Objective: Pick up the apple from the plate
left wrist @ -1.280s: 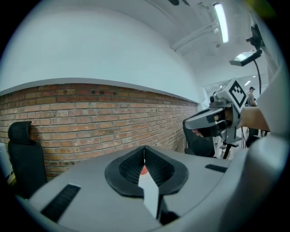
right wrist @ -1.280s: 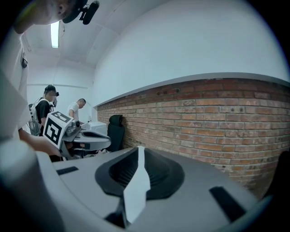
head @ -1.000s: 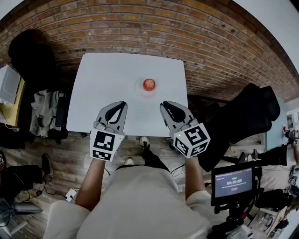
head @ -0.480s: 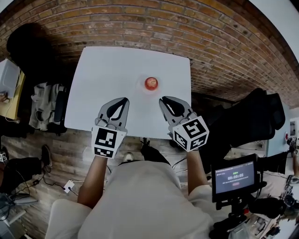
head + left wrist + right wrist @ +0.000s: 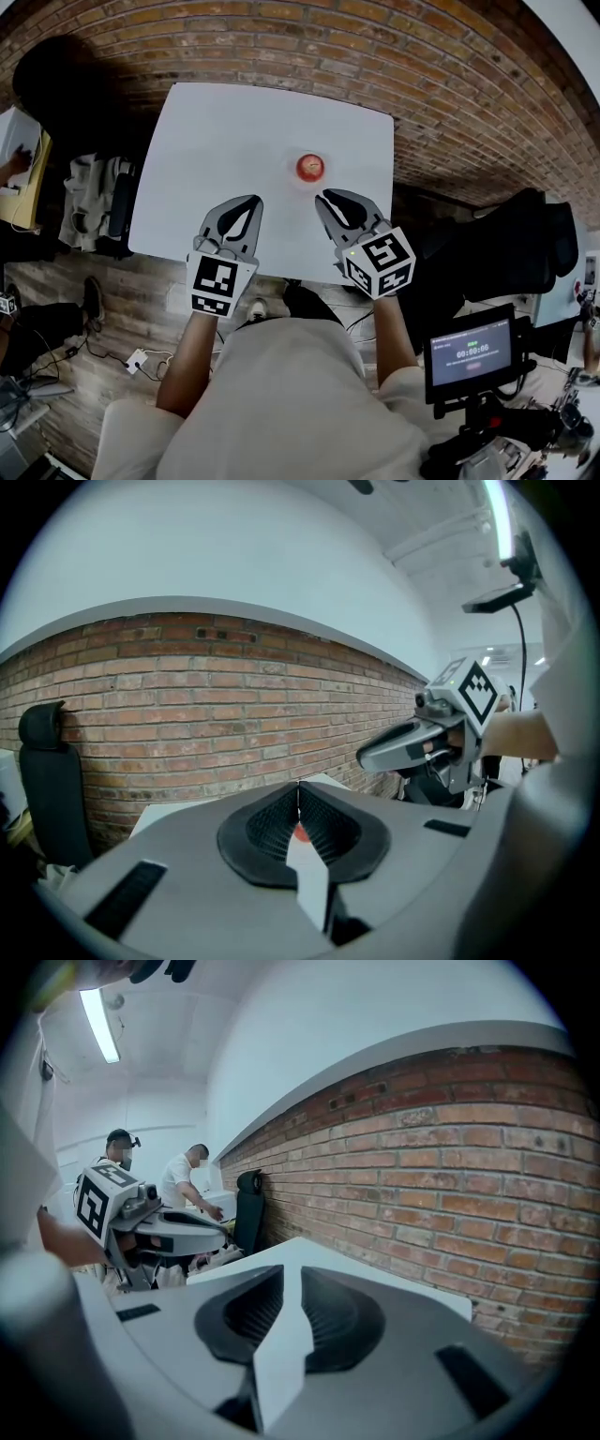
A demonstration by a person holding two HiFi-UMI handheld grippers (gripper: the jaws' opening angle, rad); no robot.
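A red apple [image 5: 310,168] sits on a small pale plate [image 5: 289,172] on the right half of the white table [image 5: 216,141]. Both grippers hover over the table's near edge, short of the plate. My left gripper [image 5: 247,201] is to the apple's near left, its jaws touching at the tips with nothing in them. In the left gripper view a sliver of the apple [image 5: 299,833] shows behind the left gripper [image 5: 298,786]. My right gripper [image 5: 323,198] is just in front of the apple. Its jaws are opening: the right gripper [image 5: 292,1267] shows a narrow slit with nothing in it.
A brick surface surrounds the table. A black chair [image 5: 56,80] stands at the far left and another dark chair [image 5: 511,244] at the right. A monitor on a stand [image 5: 469,354] is at the near right. Two people [image 5: 192,1180] stand far off.
Both grippers have moved forward over the table's near edge, closer to the apple. The right one now sits nearly in front of the plate.
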